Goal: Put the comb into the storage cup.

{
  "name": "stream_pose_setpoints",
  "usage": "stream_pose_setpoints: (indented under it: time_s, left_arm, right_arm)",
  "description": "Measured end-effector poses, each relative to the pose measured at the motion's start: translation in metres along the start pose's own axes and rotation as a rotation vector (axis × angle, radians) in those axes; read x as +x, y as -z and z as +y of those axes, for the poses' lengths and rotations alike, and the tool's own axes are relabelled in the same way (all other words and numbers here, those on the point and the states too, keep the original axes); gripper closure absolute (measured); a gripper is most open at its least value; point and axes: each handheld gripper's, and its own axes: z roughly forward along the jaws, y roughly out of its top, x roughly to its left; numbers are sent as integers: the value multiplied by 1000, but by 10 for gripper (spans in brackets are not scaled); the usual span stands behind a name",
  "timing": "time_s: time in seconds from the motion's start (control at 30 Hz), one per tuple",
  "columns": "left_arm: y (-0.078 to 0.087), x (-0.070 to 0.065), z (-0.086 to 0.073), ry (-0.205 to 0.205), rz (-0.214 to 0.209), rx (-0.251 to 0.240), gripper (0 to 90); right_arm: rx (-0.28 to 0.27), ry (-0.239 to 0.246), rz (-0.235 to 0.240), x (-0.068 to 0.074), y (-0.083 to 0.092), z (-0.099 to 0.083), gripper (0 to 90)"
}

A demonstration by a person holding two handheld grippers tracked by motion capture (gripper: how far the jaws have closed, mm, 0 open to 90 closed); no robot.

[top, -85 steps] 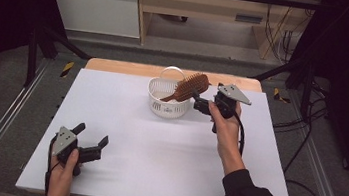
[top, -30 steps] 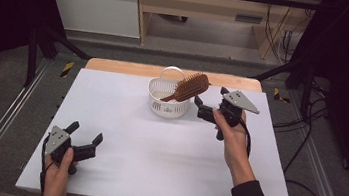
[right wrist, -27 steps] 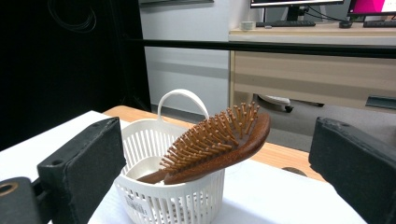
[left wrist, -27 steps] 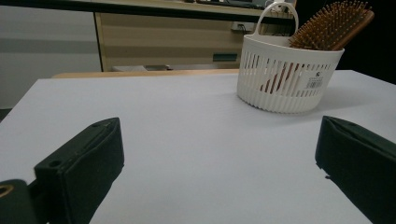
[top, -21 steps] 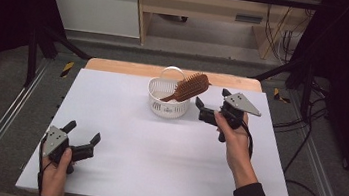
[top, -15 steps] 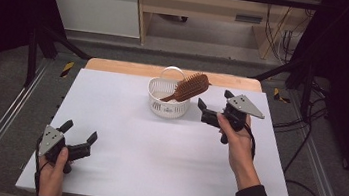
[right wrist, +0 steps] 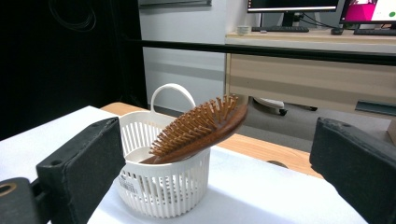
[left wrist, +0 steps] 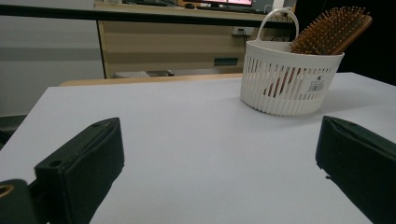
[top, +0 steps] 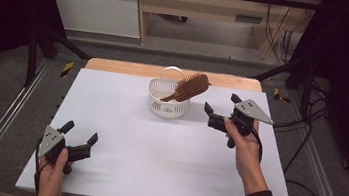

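High view: a white slotted basket [top: 168, 99] is seen standing near the far edge of the white counter [top: 154, 161], roughly at its middle. A brown wooden hairbrush [top: 189, 87] is propped in it at a slant, handle down inside, with the bristled head jutting out over the rim toward the right. A looped white handle rises from the far side of the basket.

The right claw [top: 219, 111] is held in a hand [top: 246, 149] just to the right of the basket, a little above the counter, aimed leftward at the brush. Its jaws are spread wide and nothing is gripped between them; it stands near the basket but apart from it. A grey three-cornered plate is carried on top, and a cable trails off to the right.

The left claw [top: 80, 134] is held low at the near left corner of the counter, well apart from the basket. Its jaws are likewise spread, with bare counter between them.

From the right gripper view, the hairbrush [right wrist: 201, 128] is seen between the two open jaws, bristles turned up and to the left, resting on the basket [right wrist: 163, 186] rim.

From the left gripper view, the basket [left wrist: 289, 79] is seen farther off, up and to the right, with the brush head [left wrist: 331, 30] showing above its rim.
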Motion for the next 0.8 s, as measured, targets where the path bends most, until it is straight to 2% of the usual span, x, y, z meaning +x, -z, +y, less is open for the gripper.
stream_pose_setpoints:
  time_s: [0.8]
  left_arm:
    - [0, -1, 1, -2, -17, -6, 11]
  right_arm:
    - [-24, -1, -8, -11, 27, -5, 35]
